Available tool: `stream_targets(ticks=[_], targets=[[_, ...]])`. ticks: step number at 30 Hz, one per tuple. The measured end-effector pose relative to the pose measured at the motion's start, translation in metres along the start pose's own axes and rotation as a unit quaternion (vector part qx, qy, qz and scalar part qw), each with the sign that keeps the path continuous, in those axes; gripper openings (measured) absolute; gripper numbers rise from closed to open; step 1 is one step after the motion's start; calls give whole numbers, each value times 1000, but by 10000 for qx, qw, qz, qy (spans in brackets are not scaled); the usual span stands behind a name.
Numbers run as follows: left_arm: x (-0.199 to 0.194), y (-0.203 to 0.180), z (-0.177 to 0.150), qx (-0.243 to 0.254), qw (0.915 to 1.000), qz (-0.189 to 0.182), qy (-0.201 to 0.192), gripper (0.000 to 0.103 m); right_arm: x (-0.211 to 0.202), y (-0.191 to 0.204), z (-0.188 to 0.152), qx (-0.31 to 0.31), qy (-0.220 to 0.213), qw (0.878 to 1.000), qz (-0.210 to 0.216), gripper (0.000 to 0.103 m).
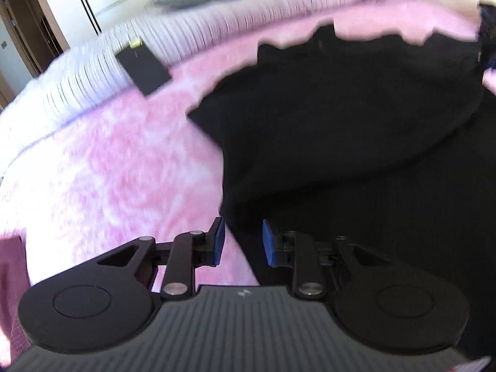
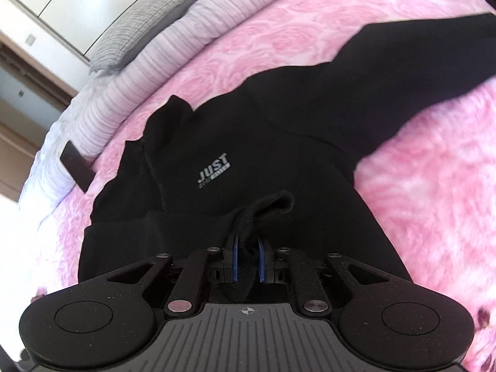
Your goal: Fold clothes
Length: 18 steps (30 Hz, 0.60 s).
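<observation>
A black zip sweatshirt [image 2: 279, 124] with a grey "JUST" logo [image 2: 214, 167] lies spread on a pink fluffy blanket [image 2: 418, 201], one sleeve stretched to the upper right. My right gripper [image 2: 248, 257] is shut on a ribbed black cuff [image 2: 272, 206], held over the sweatshirt's body. In the left wrist view the same sweatshirt [image 1: 356, 124] fills the right half, blurred. My left gripper [image 1: 243, 238] sits at the sweatshirt's left edge. Black fabric runs between its blue pads [image 1: 268, 241], which stand narrowly apart and pinch the fabric at their tips.
A flat black rectangular object [image 1: 144, 66] lies where the pink blanket [image 1: 124, 161] meets the striped white bedding [image 1: 93, 74]. A grey pillow [image 2: 139, 28] rests at the bed's head. Maroon cloth [image 1: 11, 279] shows at the lower left. White wardrobe doors stand behind the bed.
</observation>
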<state>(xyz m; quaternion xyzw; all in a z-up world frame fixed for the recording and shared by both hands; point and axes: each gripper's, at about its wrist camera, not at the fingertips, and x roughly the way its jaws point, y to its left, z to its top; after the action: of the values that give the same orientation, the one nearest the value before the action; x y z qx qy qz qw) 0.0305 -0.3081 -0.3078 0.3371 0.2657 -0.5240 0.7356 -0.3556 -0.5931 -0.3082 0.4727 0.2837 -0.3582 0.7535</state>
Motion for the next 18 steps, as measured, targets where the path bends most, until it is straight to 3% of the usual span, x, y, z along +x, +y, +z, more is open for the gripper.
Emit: stream_targets(ticks=[4, 7, 10, 14, 18], targets=[[34, 15, 39, -356, 9983, -306, -333, 23, 6, 5, -3, 41, 19, 10000, -26, 12], [81, 23, 57, -476, 9976, -484, -101, 24, 6, 14, -2, -66, 104, 9999, -66, 12], [108, 41, 52, -706, 9966, -213, 362, 23, -5, 33, 10, -384, -45, 9989, 247, 12], [107, 54, 39, -822, 9954, -32, 494, 25, -22, 50, 25, -705, -593, 9926, 796, 12], [108, 52, 37, -614, 9969, -6, 499, 25, 10, 23, 15, -397, -171, 9987, 252, 12]])
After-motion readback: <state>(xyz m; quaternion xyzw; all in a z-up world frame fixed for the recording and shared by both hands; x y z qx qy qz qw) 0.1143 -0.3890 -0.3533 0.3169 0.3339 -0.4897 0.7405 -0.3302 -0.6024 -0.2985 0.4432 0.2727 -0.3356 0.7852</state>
